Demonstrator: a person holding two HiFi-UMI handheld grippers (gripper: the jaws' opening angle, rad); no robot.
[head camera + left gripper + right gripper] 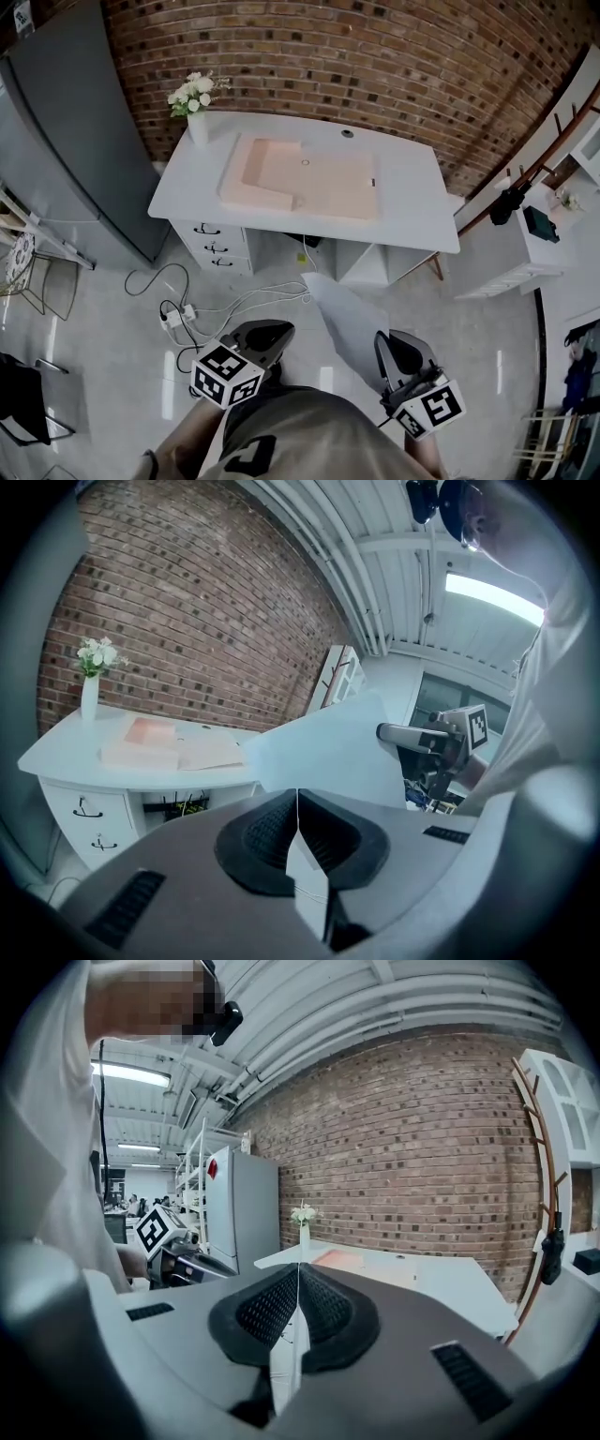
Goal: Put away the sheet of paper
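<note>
I hold a pale sheet of paper [342,314] in the air between both grippers, above the floor and short of the white desk [412,202]. My left gripper [279,330] is shut on the sheet's left edge, my right gripper [389,341] on its right edge. In the left gripper view the sheet [328,752] spreads beyond the shut left gripper [297,794] toward the right gripper [412,735]. In the right gripper view the sheet [298,1335] shows edge-on in the shut right gripper [298,1269]. A pale pink open folder [300,173] lies on the desk.
A vase of white flowers [197,117] stands at the desk's back left corner. Drawers [211,244] fill the desk's left side. A grey cabinet [66,141] stands left. Cables and a power strip [173,319] lie on the floor. A white shelf [525,234] is at right.
</note>
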